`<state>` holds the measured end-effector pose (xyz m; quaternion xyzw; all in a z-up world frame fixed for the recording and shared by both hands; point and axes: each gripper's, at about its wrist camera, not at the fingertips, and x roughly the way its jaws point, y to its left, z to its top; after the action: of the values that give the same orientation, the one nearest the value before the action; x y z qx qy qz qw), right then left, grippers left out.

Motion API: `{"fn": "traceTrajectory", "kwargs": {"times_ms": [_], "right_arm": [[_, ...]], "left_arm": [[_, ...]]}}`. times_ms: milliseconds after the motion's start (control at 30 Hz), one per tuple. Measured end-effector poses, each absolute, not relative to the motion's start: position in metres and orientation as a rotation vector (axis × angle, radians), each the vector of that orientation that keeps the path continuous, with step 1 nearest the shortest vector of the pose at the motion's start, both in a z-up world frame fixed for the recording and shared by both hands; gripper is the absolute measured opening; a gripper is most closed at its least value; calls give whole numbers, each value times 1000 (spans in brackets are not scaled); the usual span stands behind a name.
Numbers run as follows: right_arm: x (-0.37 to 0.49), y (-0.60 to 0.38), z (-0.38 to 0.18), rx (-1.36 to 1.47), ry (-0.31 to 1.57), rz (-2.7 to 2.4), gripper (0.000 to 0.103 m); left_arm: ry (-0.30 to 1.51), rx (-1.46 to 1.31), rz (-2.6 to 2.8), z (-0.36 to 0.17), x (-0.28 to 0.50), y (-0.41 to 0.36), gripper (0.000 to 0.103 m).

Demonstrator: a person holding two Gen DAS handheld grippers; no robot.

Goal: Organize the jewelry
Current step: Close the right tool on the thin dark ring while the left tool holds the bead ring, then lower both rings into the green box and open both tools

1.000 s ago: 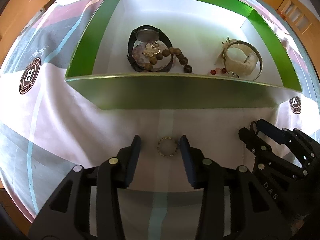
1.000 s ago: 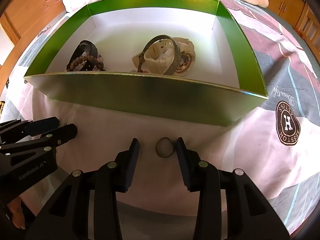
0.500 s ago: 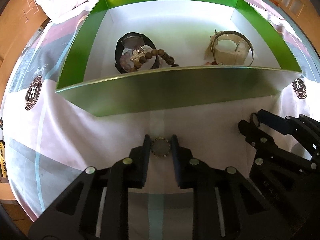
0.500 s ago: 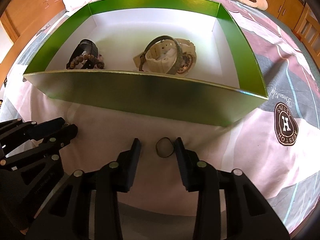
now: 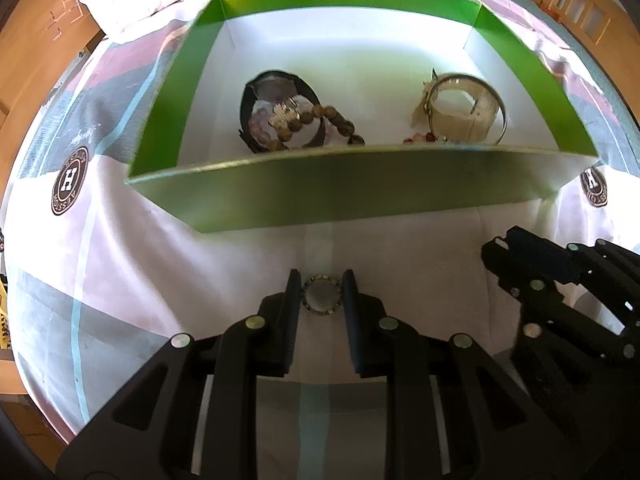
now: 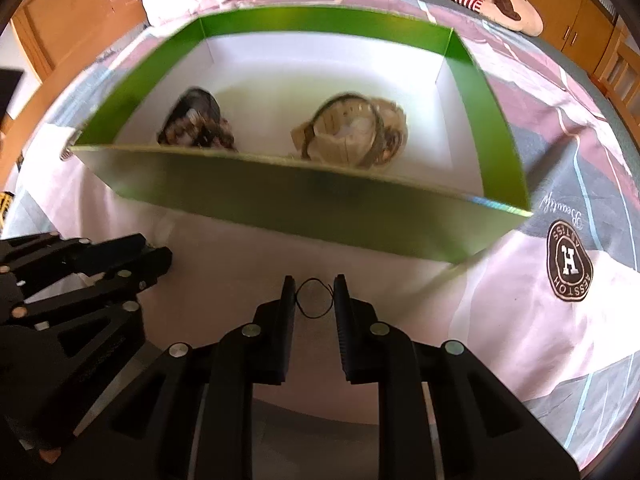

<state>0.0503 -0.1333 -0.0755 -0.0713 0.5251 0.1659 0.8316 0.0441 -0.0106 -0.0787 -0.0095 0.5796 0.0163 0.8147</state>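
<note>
Both grippers point steeply down at a bed covered with a pink, grey and white sheet (image 5: pixel 120 264). The left gripper (image 5: pixel 321 295) has its two black fingers pressed against the sides of a small round beaded ring (image 5: pixel 321 296), pinning it between the pads. The right gripper (image 6: pixel 315 295) stands just to its right; its jaws have been closing and now touch both sides of a thin black ring (image 6: pixel 315 297) lying on the sheet.

Straight ahead of both claws, close by, rises the near wall of a green box (image 5: pixel 360 188) with a white floor. Inside, beyond that wall, lie a dark watch tangled with a brown bead bracelet (image 5: pixel 320 118) ahead and left of the left claw, and a cream watch (image 5: pixel 460 110) ahead and right. Bare sheet lies open between the fingertips and the box wall, and on the outer side of each gripper.

A second ago both pairs of fingers stood wide of their rings; now they have closed in.
</note>
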Motion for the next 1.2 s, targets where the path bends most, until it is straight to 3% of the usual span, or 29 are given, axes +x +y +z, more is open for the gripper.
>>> {"fn": "traceTrajectory", "kwargs": {"times_ms": [233,467,900,1200], "right_arm": [[43,-146,-35,-73,987,383,19],[57,-170,2,70,834,368,19],[100,-156,-1,81,824,328,19],[108,-148,-32,23,865,291,19]], "left_arm": [[1157,-67,35,-47,38,0,21],[960,-63,93,-7,36,5,21],[869,-128,184,22,62,42,21],[946,-151,203,-15,88,44,21]]}}
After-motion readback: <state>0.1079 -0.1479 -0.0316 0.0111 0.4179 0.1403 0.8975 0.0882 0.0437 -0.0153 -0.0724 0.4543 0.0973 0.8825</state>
